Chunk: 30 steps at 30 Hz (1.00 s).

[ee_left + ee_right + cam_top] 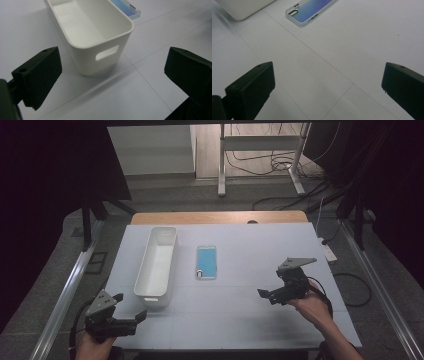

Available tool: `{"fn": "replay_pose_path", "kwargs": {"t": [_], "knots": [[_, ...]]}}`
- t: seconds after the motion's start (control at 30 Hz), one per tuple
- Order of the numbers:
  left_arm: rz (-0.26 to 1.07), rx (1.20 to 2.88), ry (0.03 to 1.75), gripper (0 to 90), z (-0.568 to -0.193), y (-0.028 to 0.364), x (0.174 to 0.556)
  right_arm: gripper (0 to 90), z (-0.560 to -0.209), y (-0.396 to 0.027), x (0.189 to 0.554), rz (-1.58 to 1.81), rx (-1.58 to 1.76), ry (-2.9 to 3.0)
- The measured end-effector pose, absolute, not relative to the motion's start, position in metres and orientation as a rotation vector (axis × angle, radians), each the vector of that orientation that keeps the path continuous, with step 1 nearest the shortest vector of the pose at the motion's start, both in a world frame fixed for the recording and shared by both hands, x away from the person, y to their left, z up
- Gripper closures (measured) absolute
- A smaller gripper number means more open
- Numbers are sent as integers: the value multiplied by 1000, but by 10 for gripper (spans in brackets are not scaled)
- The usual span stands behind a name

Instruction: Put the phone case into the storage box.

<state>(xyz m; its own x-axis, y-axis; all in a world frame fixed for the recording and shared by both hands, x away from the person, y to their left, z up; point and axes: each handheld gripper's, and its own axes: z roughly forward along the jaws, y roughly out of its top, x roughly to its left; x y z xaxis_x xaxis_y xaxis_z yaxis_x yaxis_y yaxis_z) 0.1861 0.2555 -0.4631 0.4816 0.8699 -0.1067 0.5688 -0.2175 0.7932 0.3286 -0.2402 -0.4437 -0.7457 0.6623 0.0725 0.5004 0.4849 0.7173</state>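
Note:
A long white bin [156, 265] lies lengthwise on the left half of the white table sheet [240, 315]; its inside is bare. To its right lies a phone [206, 262] with a blue back. My left gripper [131, 307] is open near the table's front left corner, just in front of the bin's near end. In the left gripper view the open left gripper [113, 72] faces the bin's end wall [85, 60] with its handle slot, and the phone's corner [127, 8] peeks past it. My right gripper [270, 281] is open over bare sheet at the right; in its own view the right gripper [327, 85] points toward the phone [308, 8].
The wooden table edge [215, 217] runs along the far side of the sheet. Metal rails [65, 295] flank the table. Cables and a stand's legs [260, 165] lie on the floor beyond. The bin's corner [242, 8] shows in the right gripper view.

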Motion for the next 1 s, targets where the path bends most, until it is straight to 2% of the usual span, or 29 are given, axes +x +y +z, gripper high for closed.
{"fn": "replay_pose_path", "kwargs": {"t": [1.0], "knots": [[457,1900,1195,21,-463,257,186,0,-451,-194,362,1112,955,2588]]}}
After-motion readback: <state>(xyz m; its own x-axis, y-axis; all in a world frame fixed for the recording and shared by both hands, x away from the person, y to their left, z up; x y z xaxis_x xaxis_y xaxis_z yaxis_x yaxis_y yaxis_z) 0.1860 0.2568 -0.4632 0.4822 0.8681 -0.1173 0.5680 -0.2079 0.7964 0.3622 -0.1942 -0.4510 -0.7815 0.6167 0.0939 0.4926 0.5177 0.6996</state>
